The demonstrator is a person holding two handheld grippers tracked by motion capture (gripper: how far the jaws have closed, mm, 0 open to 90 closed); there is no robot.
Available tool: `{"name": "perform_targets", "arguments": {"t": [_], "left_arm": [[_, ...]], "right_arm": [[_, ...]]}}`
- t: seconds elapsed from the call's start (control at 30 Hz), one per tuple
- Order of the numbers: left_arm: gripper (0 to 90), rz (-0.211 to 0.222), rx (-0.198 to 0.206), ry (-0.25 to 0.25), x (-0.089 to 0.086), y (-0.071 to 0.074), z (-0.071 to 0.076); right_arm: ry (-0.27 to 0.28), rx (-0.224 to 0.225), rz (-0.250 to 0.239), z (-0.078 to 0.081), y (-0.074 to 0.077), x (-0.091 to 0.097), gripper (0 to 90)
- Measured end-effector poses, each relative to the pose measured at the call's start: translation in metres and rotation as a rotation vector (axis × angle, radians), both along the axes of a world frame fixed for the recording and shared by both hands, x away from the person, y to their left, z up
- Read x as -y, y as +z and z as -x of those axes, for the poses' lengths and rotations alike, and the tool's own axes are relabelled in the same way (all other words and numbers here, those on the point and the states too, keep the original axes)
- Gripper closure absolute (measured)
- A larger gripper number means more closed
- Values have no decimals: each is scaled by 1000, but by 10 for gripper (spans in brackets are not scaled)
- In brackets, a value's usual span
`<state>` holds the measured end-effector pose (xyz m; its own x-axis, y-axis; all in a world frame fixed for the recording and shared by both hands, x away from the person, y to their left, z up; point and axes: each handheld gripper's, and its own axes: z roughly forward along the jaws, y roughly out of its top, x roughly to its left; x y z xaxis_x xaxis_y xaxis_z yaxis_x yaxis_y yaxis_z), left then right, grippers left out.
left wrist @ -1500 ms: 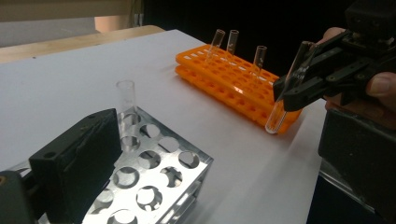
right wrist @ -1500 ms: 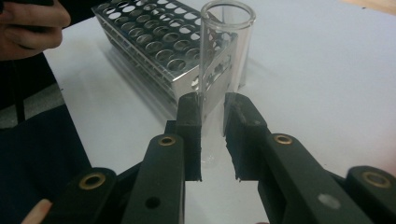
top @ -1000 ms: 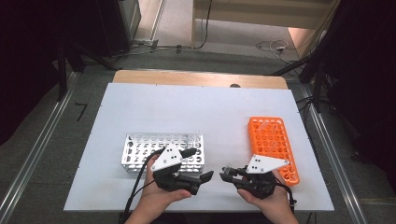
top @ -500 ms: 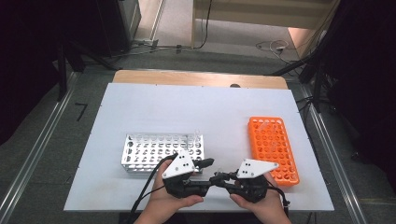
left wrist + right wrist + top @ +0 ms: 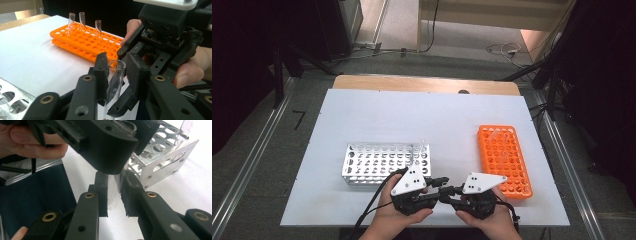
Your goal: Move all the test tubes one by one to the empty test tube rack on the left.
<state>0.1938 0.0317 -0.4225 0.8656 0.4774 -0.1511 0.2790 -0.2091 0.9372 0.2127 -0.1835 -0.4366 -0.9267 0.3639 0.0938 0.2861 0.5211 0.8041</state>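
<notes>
We pinch one clear test tube [image 5: 115, 80] between both closed-up grippers, left gripper [image 5: 117, 72] just clamping, right gripper [image 5: 114, 192] gripping, to pass it across.

A bright orange plastic tube rack [image 5: 504, 159] with a grid of round holes sits at the right of the high view; a shiny silver perforated metal rack [image 5: 384, 163] lies left of centre on the white tabletop [image 5: 412, 115]. The clear glass test tube [image 5: 115, 83] shows colourless between matt black jaws with brass-coloured pivot rivets, and pale grey triangular plates [image 5: 410, 180] carry small black dots
</notes>
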Motion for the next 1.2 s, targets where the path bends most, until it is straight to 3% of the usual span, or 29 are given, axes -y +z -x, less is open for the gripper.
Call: {"name": "perform_targets", "arguments": {"t": [0.67,1.1,1.2], "left_arm": [[751,-11,18,10,-2,1,0],[752,9,22,48,-13,7,-3],[752,14,24,59,-17,9,-4]], "right_arm": [[4,-13,-21,-1,-2,0,717],[-50,27,-61,-3,4,11,217],[-64,14,-76,-5,5,17,110]]}}
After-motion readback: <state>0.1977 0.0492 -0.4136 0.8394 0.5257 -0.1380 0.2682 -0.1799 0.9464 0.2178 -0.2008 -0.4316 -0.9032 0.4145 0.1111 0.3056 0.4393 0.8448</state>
